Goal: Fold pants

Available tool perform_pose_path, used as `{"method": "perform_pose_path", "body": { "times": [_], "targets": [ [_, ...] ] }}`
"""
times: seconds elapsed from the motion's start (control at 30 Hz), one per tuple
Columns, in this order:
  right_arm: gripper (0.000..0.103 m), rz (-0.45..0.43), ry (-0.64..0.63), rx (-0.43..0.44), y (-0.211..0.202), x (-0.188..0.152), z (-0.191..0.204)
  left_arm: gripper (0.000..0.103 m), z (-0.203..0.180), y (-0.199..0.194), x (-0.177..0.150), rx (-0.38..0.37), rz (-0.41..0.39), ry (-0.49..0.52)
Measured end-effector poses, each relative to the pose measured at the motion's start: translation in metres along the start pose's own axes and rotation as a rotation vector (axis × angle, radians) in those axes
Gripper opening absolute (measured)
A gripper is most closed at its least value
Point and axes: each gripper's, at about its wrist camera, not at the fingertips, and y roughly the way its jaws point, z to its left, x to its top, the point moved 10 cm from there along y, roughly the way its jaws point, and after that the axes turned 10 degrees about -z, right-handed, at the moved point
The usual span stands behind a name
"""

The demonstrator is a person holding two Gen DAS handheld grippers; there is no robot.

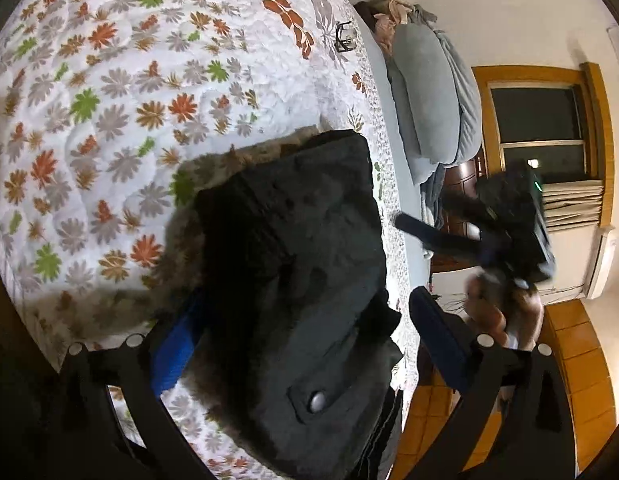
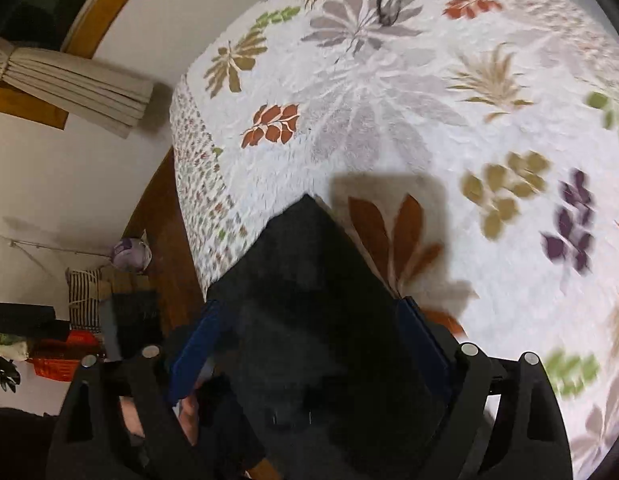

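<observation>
On the bed [image 1: 121,128], over a white quilt printed with orange, green and grey leaves, the pants [image 1: 293,264] lie as a dark folded bundle near the bed's edge, toward 5 o'clock in the left wrist view; a pale button shows on a flap at the near end of the bundle, around 6 o'clock; left gripper [image 1: 297,336] hangs over that near end, jaws released and spread wide, blue pad at 7 o'clock beside the cloth, the other pad at 4 o'clock out past the bed edge; whether either pad touches the fabric cannot be told. Right gripper [image 1: 505,224] appears in the same view at 3 o'clock, blurred, off the bed, a hand [image 1: 501,312] on its handle just below; nothing seen in its jaws there. Right wrist view: right gripper [image 2: 309,340] jaws released, wide apart, a dark blurred shape between and under them reaching to 6 o'clock; quilt fills 12 to 4 o'clock. Small black clip-like item [image 1: 344,37] rests on the quilt at 12 o'clock, well apart from the pants; grey bedding [image 1: 429,92] is piled past the bed at 2 o'clock; wood-framed window [image 1: 545,120] at 3 o'clock.
</observation>
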Motion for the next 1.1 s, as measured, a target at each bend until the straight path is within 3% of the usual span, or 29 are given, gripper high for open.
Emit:
{"method": "perform_pose_path", "body": {
  "times": [0.2,0.4,0.47,0.53,0.63,0.8,1.1],
  "targets": [
    [0.09,0.067,-0.04,0.018,0.037,0.015,0.007,0.098,0.006,0.008,0.003,-0.003,-0.004,-0.049],
    [0.09,0.127,-0.068,-0.002,0.06,0.012,0.006,0.097,0.008,0.01,-0.001,0.019,0.001,-0.036],
    [0.079,0.145,-0.069,-0.01,0.064,0.008,0.004,0.09,0.006,0.011,0.0,0.047,-0.008,-0.03],
    [0.047,0.156,-0.087,-0.04,0.063,0.004,0.001,0.061,0.008,0.014,0.002,0.087,-0.011,-0.018],
    [0.031,0.133,-0.107,-0.068,0.051,0.003,0.0,0.033,0.014,0.01,0.003,0.088,-0.006,-0.054],
    [0.026,0.078,-0.139,-0.095,0.02,0.0,0.016,0.024,-0.001,0.003,0.005,0.079,-0.015,-0.006],
    [0.026,-0.038,-0.137,-0.163,-0.043,-0.005,0.037,0.022,-0.067,-0.017,0.004,0.034,-0.065,0.14]
  ]
}}
